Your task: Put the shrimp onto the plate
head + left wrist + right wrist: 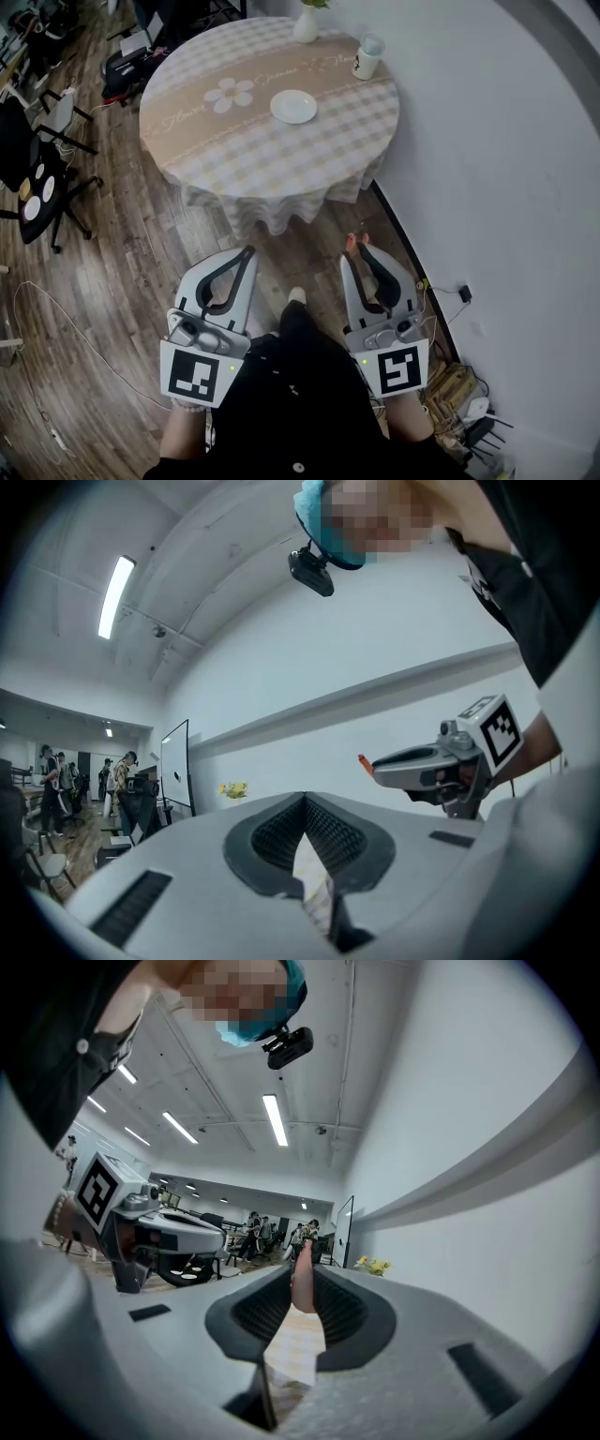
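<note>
While the shrimp is pinched between the closed jaws of the right gripper, the carrying step is judged to be in hand: the pick is done and the placing is not yet begun. In the right gripper view the pink body is seen standing at the jaw tips, gripped on both sides. In the head view only an orange bit of it is shown beyond those tips. The left gripper is held alongside, its jaws brought together at the tips with nothing between them. Both grippers are held low and close to the person's body, over the wooden floor and well apart from the table. The plate, white and bare, is set near the middle of the checked cloth, with a cup and a white vase beyond it toward the far edge.

For the next move, the right gripper is to be carried forward and up over the table edge and brought above the plate. It is then to be lowered until the shrimp is close to the plate's surface, and only then opened. The hold is slim and at the very tips, so a steady carry is called for, lest the shrimp be lost on the way. The cup and vase are not expected to lie in the path.
</note>
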### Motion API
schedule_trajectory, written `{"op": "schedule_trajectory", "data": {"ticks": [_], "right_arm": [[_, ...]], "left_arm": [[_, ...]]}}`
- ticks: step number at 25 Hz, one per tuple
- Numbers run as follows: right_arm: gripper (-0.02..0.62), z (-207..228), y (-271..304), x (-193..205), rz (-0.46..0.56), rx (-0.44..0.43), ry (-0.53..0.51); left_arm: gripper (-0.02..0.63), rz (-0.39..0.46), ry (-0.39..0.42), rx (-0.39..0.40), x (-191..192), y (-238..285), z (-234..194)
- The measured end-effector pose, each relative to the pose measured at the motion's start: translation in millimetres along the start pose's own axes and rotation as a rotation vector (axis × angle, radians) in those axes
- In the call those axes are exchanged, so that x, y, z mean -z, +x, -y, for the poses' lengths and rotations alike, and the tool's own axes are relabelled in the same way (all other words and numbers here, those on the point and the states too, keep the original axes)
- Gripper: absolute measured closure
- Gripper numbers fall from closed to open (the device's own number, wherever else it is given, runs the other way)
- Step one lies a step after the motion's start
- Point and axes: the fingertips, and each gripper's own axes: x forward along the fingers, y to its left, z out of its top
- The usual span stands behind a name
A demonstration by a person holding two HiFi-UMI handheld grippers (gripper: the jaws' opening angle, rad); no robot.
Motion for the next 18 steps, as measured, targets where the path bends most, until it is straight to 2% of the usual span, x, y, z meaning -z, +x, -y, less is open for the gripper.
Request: {"op": "schedule_trajectory", "data": {"ticks": [9,18], "right_arm": [[0.538,47,35,8,0.018,-0.056,0.007],[0.537,73,63,14,0.016,-0.091,-0.008]], "left_arm": [[0.606,-0.020,0.002,-0.050,-4,56,-9],[0.606,-0.019,0.010,-0.098,-7,86,-26]]}}
